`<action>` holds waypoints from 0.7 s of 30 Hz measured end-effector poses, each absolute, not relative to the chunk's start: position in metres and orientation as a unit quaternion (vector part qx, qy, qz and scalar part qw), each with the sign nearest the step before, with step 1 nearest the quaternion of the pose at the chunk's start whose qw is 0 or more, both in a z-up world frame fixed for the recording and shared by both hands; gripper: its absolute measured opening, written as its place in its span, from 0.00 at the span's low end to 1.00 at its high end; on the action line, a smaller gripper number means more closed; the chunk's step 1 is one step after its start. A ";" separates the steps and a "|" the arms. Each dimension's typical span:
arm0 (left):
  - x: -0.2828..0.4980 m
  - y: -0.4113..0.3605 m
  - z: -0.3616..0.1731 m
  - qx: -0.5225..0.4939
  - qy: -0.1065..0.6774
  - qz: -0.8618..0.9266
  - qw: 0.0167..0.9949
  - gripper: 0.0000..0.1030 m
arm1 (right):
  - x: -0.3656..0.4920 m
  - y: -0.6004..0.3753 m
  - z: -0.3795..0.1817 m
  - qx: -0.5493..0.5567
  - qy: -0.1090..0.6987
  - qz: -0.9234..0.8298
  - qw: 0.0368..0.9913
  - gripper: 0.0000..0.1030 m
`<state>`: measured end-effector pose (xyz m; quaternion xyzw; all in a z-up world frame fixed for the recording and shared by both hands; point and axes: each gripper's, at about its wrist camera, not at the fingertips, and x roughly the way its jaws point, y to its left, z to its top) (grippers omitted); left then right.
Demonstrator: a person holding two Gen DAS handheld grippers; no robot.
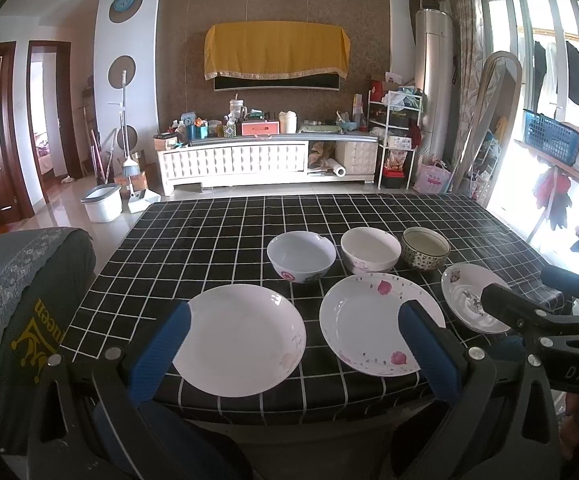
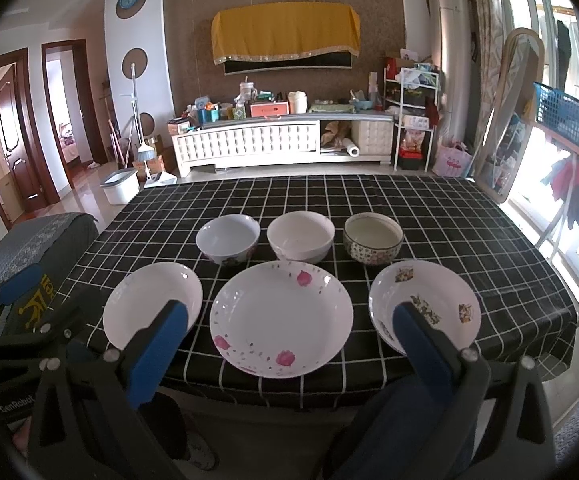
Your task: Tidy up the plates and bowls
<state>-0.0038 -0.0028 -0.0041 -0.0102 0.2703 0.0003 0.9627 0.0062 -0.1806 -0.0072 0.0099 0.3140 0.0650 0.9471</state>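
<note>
Three plates lie in a row near the table's front edge: a plain white plate (image 1: 241, 338) (image 2: 151, 304) on the left, a pink-flowered plate (image 1: 377, 322) (image 2: 281, 316) in the middle, a small patterned plate (image 1: 467, 296) (image 2: 429, 296) on the right. Behind them stand three bowls: a white flowered bowl (image 1: 300, 256) (image 2: 228, 238), a cream bowl (image 1: 370, 249) (image 2: 300, 236) and a speckled bowl (image 1: 425, 247) (image 2: 372, 238). My left gripper (image 1: 295, 340) is open and empty, held before the front edge. My right gripper (image 2: 289, 338) is open and empty, also short of the plates.
The table has a black grid-pattern cloth (image 1: 209, 240) (image 2: 449, 220). A dark chair cover (image 1: 17, 300) stands at the left. The right gripper's body (image 1: 549, 320) shows at the right of the left wrist view. A TV cabinet (image 2: 281, 142) stands beyond the table.
</note>
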 end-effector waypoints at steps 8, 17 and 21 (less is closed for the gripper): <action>-0.005 -0.003 -0.005 -0.010 0.270 0.000 0.963 1.00 | 0.007 -0.179 -0.007 0.009 0.315 0.064 0.947 1.00; -0.006 0.002 0.002 -0.009 0.268 -0.003 0.963 1.00 | 0.013 -0.174 0.003 0.004 0.314 0.067 0.947 1.00; 0.004 0.013 0.012 -0.010 0.275 0.002 0.961 1.00 | 0.028 -0.164 0.013 0.002 0.311 0.081 0.947 1.00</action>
